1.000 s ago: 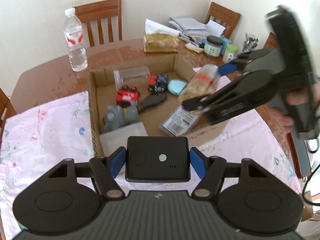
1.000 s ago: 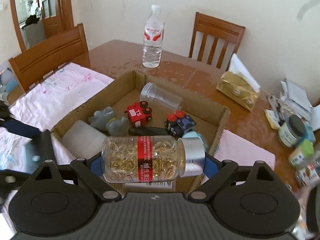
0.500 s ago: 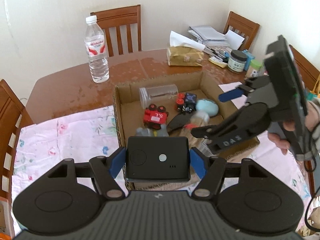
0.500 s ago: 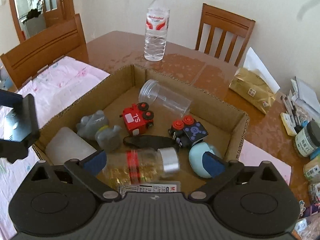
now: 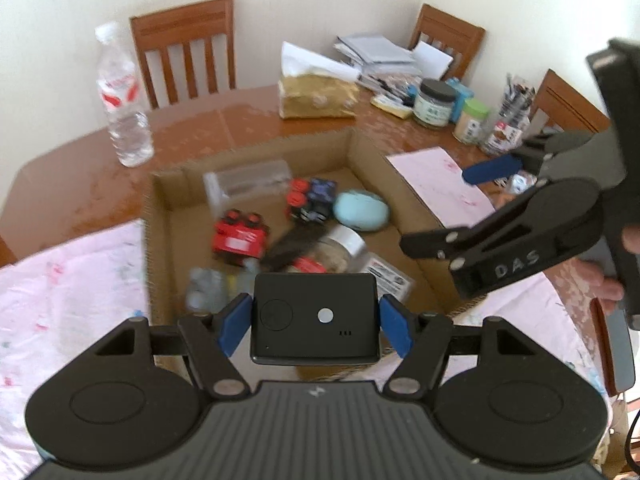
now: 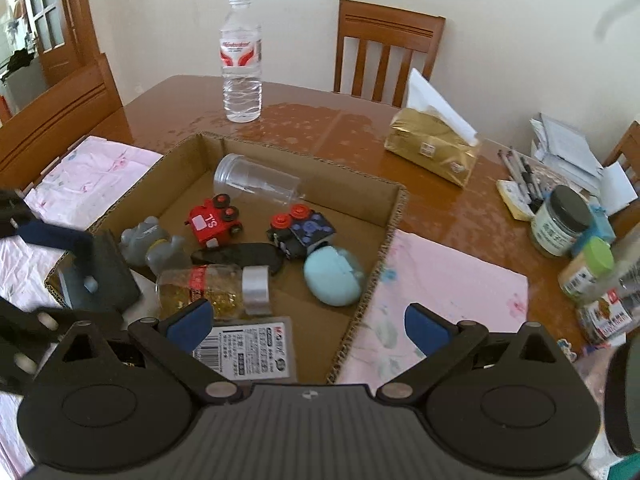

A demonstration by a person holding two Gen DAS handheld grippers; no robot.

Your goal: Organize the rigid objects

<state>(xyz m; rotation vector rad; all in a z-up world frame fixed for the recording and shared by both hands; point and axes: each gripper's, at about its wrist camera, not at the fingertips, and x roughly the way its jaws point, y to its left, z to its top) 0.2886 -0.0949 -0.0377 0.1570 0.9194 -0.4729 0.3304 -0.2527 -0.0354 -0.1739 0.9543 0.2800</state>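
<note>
A cardboard box [image 6: 394,206] holds a capsule bottle [image 6: 214,288] with a silver cap, lying on its side, a red toy car [image 6: 212,222], a dark toy car [image 6: 302,232], a clear cup [image 6: 256,182], a blue egg-shaped case [image 6: 334,276], grey figures [image 6: 152,244] and a labelled card [image 6: 248,348]. My right gripper [image 6: 306,322] is open and empty above the box's near right edge. My left gripper [image 5: 314,326] is shut on a black rectangular device [image 5: 314,320] above the box's near side [image 5: 154,240].
A water bottle [image 6: 241,60] and a gold tissue pack [image 6: 432,150] stand on the brown table behind the box. Jars [image 6: 562,220], pens and papers crowd the right side. A pink cloth [image 6: 448,296] lies under the box. Wooden chairs surround the table.
My right gripper opened and let the capsule bottle go into the box, then pulled back to the right. My left gripper kept hold of the black device.
</note>
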